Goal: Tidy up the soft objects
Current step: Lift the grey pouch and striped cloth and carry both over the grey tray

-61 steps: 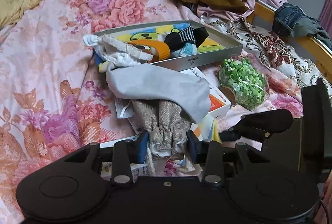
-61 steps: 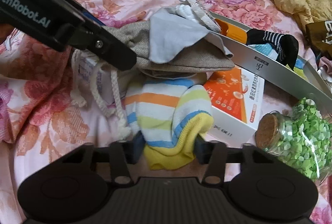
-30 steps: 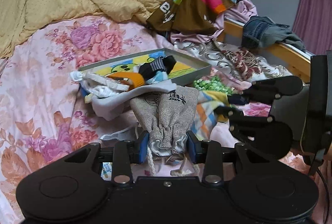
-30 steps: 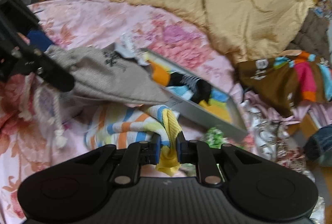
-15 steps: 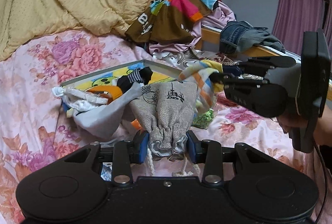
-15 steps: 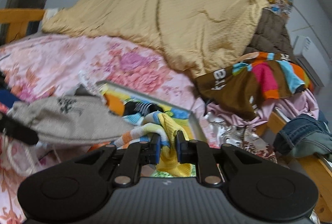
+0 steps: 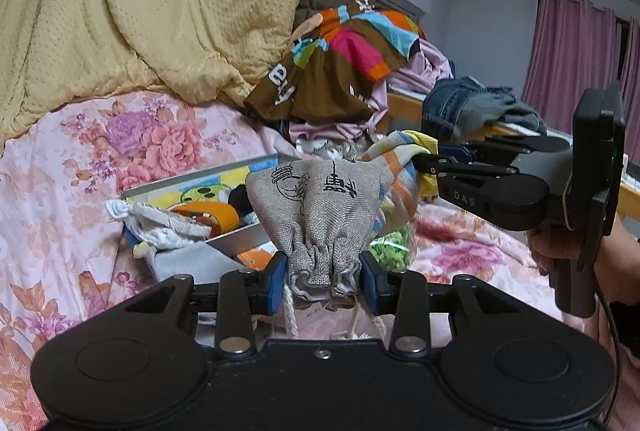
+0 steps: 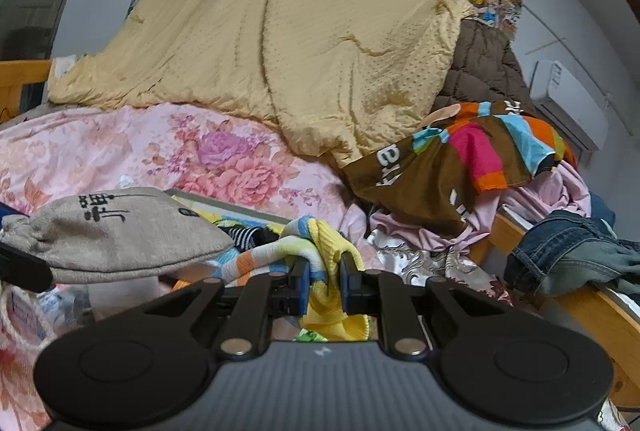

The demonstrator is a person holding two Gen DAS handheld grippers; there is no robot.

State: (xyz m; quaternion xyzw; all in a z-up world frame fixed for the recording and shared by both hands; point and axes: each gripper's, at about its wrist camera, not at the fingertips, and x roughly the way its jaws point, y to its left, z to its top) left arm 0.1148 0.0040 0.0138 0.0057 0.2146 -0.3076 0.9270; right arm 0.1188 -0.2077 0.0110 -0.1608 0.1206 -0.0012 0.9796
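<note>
My left gripper (image 7: 323, 279) is shut on the gathered neck of a grey burlap drawstring pouch (image 7: 320, 207) and holds it up above the bed. My right gripper (image 8: 323, 285) is shut on a striped yellow, orange and blue sock (image 8: 316, 251), also lifted; the sock (image 7: 400, 159) hangs just behind the pouch in the left wrist view. The pouch (image 8: 116, 235) shows at the left of the right wrist view. Below lies a shallow grey box (image 7: 192, 183) holding an orange item, a black striped sock and white cloth.
A pale grey cloth (image 7: 188, 263) lies in front of the box. A jar of green beads (image 7: 388, 251) sits behind the pouch. A yellow quilt (image 8: 280, 39), a colourful garment (image 8: 472, 159), jeans (image 8: 568, 251) on the wooden bed rail, and the floral sheet (image 7: 60, 191) surround them.
Both grippers have risen from the bed, carrying the pouch and the sock upward. The right gripper closed tightly on the sock and moved up beside the pouch.
</note>
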